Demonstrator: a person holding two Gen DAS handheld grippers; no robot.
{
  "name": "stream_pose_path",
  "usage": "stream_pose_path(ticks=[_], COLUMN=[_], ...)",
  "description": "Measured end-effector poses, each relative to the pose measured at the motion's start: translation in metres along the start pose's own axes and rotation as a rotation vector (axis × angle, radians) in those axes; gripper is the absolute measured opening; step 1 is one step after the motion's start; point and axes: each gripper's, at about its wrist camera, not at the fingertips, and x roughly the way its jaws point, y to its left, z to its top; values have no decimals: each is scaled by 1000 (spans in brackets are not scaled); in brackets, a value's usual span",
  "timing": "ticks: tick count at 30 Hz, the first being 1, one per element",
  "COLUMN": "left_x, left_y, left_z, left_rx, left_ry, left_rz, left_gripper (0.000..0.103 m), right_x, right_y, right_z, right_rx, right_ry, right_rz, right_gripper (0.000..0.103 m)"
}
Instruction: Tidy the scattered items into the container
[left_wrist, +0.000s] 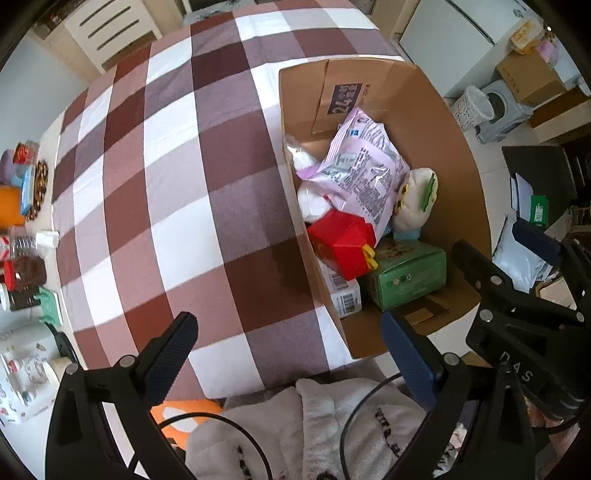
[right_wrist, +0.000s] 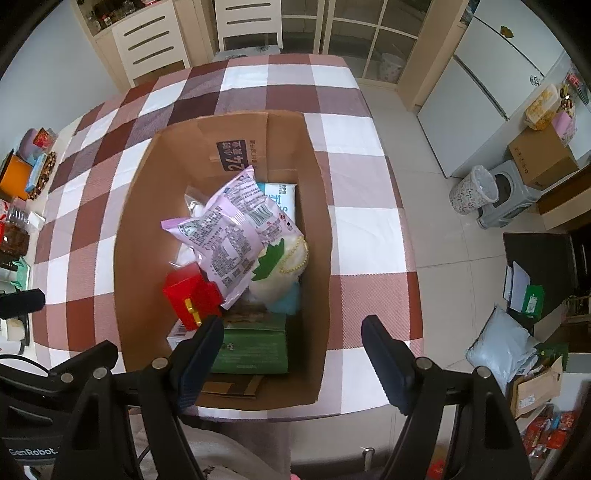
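An open cardboard box (left_wrist: 450, 155) stands on the checked tablecloth (left_wrist: 177, 177), also in the right wrist view (right_wrist: 136, 236). Inside lie a purple snack bag (left_wrist: 362, 170) (right_wrist: 225, 240), a red box (left_wrist: 341, 240) (right_wrist: 188, 295), a green box (left_wrist: 406, 273) (right_wrist: 255, 347), a white plush toy (left_wrist: 415, 195) (right_wrist: 284, 266) and a white barcode box (left_wrist: 343, 295). My left gripper (left_wrist: 291, 354) is open and empty over the cloth at the box's near corner. My right gripper (right_wrist: 295, 354) is open and empty above the box's near end.
Jars, tins and containers (left_wrist: 26, 236) line the table's left edge. A white fridge (right_wrist: 480, 92), a patterned bin (right_wrist: 472, 190), a grey stool (right_wrist: 513, 199) with a carton and bags (right_wrist: 498, 347) stand on the tiled floor to the right. Cabinets (right_wrist: 147, 40) stand behind.
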Motion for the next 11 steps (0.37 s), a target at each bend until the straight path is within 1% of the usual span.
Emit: stream_pose_path(ticks=[3,11], left_x=[0,0], left_y=[-2,-1], left_z=[0,1], left_rx=[17,32], left_ry=[-11,-17], left_rz=[20,29], left_gripper=[100,100], right_x=[2,5], right_y=[-1,0], right_z=[0,1], right_rx=[3,1], right_ry=[7,14], right_rz=[9,15], right_gripper=[79,79])
